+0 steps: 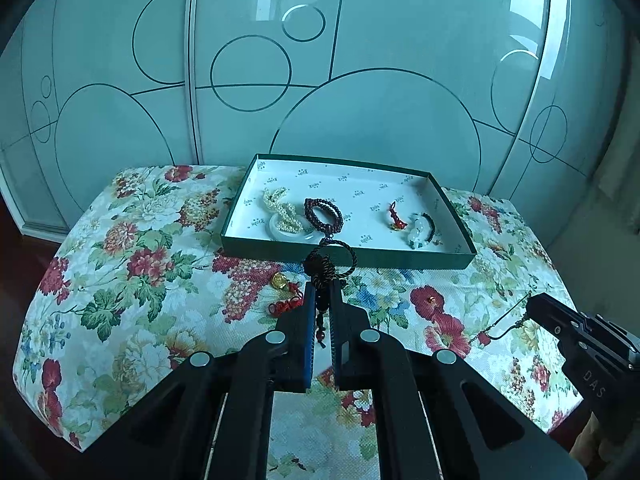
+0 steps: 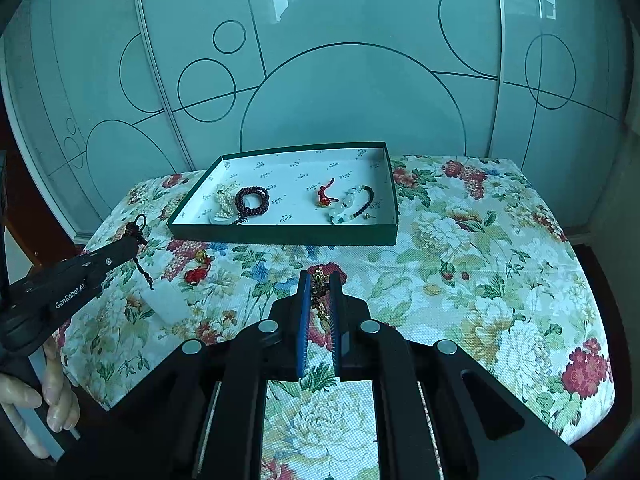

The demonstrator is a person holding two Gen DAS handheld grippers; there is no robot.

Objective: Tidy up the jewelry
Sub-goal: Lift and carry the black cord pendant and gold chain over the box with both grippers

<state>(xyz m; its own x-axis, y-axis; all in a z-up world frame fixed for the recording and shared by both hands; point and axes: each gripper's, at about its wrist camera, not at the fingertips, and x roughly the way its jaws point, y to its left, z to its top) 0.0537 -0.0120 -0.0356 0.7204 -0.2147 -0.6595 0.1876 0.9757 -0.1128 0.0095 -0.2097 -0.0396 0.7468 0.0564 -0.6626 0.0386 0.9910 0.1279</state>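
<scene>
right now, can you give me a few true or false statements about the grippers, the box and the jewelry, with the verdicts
1. The left gripper is shut on a dark knotted cord ornament. True.
2. The green box holds no jewelry. False: it holds a pearl strand, a dark red bead bracelet, a red knot charm and a pale jade bracelet.
3. The right gripper is open over bare cloth. False: its fingers are closed on a small gold chain piece.
4. A gold charm on a red cord lies on the floral cloth, outside the box. True.
5. The box's lid is on. False: it is open-topped.
</scene>
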